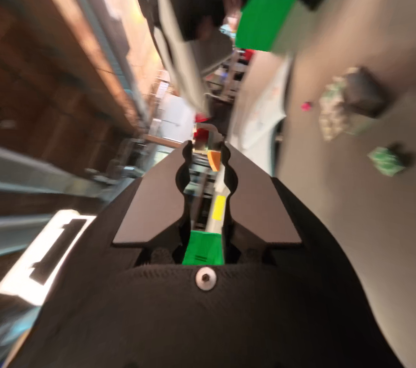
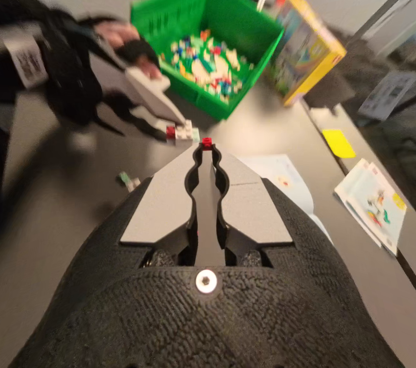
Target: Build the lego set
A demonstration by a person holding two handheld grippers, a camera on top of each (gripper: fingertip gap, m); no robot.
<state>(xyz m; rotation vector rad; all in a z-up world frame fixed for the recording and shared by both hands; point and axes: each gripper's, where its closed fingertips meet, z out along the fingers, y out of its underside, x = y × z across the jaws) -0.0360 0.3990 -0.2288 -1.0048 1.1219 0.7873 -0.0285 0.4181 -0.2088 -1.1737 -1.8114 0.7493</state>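
Observation:
My left gripper (image 1: 207,147) is shut on a small lego assembly (image 1: 203,139) of red, white and orange pieces, held above the table. The view is tilted and blurred. In the right wrist view the left gripper (image 2: 177,130) comes in from the left with the same assembly (image 2: 183,131), a person's hand on its handle. My right gripper (image 2: 207,147) is shut on a small red brick (image 2: 207,144) at its tips, just right of and below the assembly, a small gap apart. The right gripper's grey finger (image 1: 180,64) shows blurred in the left wrist view.
A green bin (image 2: 245,8) with several loose bricks stands beyond the grippers. A yellow lego box (image 2: 315,51) is to its right. Instruction booklets (image 2: 369,204), an open sheet (image 2: 281,177) and a yellow note (image 2: 338,143) lie at right. A small green-white piece (image 2: 128,180) lies at left.

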